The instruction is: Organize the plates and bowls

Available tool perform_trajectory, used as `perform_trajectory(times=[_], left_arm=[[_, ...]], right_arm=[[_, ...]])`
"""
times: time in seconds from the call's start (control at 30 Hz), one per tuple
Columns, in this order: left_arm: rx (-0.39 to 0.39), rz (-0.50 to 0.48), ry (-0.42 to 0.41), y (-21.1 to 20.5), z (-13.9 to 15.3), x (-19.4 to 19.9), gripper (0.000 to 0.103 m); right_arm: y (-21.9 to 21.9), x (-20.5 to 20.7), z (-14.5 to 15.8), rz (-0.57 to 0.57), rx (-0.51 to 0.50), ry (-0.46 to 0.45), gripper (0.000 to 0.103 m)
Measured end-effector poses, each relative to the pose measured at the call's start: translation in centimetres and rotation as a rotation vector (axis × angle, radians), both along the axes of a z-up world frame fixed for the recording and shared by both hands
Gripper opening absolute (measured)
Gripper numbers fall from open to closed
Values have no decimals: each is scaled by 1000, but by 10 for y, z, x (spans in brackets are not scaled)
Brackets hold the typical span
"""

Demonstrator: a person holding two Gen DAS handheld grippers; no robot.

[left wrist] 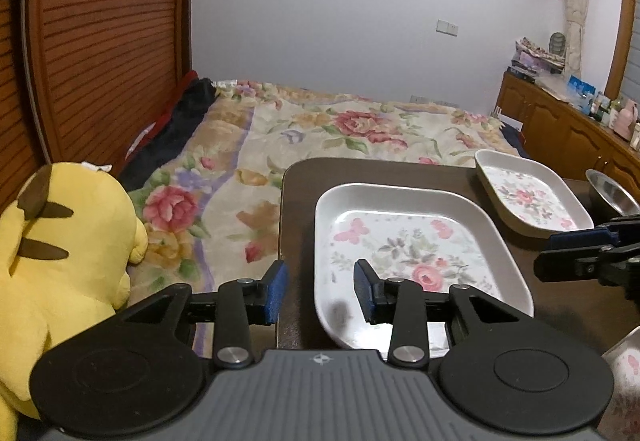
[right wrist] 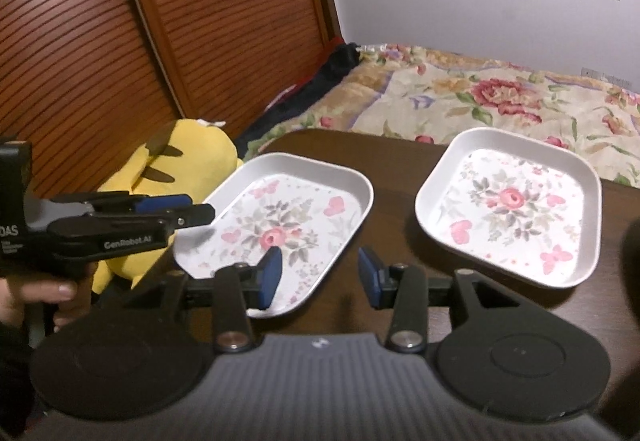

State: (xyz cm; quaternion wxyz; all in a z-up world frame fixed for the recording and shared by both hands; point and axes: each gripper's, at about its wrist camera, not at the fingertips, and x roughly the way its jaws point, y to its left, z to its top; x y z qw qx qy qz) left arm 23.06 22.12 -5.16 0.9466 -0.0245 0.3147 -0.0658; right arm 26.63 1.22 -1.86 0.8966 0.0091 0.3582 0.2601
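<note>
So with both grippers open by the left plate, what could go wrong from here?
1. The large floral plate sits near the table's left edge; a nudge from the left hand-held gripper might push it off toward the yellow plush toy.
2. Both the left and right hand-held gripper crowd that plate and may collide.
3. The metal bowl sits at the right edge, easily bumped.

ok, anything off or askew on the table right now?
Nothing spilled or broken. The larger floral plate sits by the table's left edge, its near end seeming to overhang, and lies at a different angle from the smaller floral plate. Both are empty and flat. A metal bowl sits far right.
</note>
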Motion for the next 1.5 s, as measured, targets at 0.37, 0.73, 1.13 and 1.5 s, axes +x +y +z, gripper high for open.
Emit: perform_trajectory(times=[0.37, 0.73, 1.13, 1.5], left_arm=[[-25, -23, 4, 0, -5, 6, 28], [-19, -27, 10, -1, -8, 7, 16], [-20, -22, 17, -2, -8, 5, 13], [-3, -35, 6, -9, 7, -8, 13]], right_arm=[[9, 12, -7, 6, -13, 30, 44], [13, 18, -14, 18, -25, 61, 31], [10, 24, -18, 21, -28, 98, 20], [1, 15, -6, 8, -21, 72, 16]])
